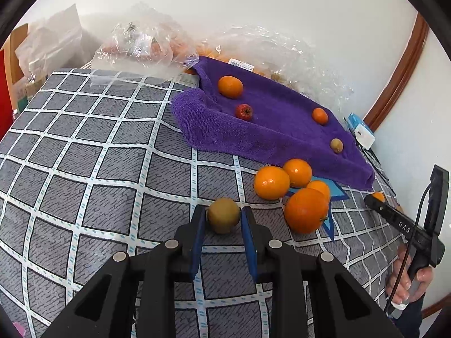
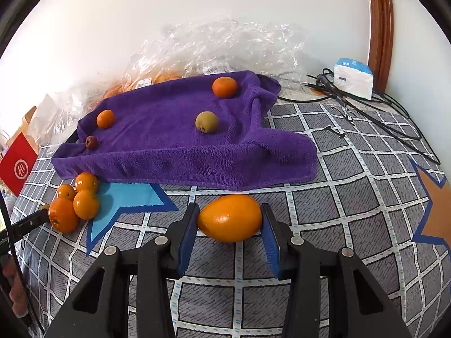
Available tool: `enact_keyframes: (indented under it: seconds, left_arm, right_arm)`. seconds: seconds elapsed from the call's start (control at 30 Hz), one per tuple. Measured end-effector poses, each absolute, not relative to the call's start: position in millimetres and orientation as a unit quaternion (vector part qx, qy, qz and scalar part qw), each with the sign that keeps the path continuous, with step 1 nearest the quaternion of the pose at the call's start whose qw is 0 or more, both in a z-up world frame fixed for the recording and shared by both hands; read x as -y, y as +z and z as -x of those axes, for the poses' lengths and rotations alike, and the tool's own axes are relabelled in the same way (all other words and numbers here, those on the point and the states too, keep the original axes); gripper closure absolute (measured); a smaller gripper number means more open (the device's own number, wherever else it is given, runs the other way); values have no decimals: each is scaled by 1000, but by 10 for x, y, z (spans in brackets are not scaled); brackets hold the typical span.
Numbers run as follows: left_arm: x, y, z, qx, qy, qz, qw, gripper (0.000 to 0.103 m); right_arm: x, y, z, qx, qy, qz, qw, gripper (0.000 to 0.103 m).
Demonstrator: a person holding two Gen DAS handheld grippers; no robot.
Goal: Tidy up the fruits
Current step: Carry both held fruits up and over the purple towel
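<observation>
Nearest in the left wrist view, a brownish-green fruit (image 1: 224, 215) is held between the blue pads (image 1: 197, 242) of the left gripper (image 1: 222, 219); the pads are closed against its two sides, just above the checked cloth (image 1: 84, 169); the grip is taken across the widest part, presumably so the round body cannot roll out; no long axis is evident on it.

In the right wrist view, an oval orange fruit (image 2: 229, 217) is clamped in the right gripper (image 2: 229, 219), pads pressed on both its ends; its long axis is seen lying crosswise, from finger to finger, roughly level with the cloth; an end-to-end hold is judged less secure than one across the waist.

Just beyond, a cluster of oranges (image 1: 296, 188) is gathered, touching, on a blue star print beside the towel edge; a sorting pile is inferred.

Farther off, a purple towel (image 2: 174, 140) is spread; on it, well apart, an orange (image 2: 224, 86), a smaller orange (image 2: 105, 118), a brownish-green fruit like the held one (image 2: 206, 121) and a small red fruit (image 2: 91, 142) are laid.

Farthest, crumpled plastic bags (image 2: 225, 45) are noted against the wall.
</observation>
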State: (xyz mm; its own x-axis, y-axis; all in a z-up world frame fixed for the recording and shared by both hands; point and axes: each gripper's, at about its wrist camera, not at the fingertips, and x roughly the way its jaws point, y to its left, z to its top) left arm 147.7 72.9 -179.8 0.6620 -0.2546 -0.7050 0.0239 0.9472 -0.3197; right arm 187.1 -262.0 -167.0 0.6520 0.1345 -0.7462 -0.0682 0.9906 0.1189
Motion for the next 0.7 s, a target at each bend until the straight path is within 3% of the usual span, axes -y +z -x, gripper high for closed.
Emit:
enact_keyframes:
  seconds: [0.7]
  left_arm:
    - [-771,-1533,-1248,-313,-64,132,938,80]
  right_arm:
    - [2530,-1511,-1720,-370,70,-28,926,60]
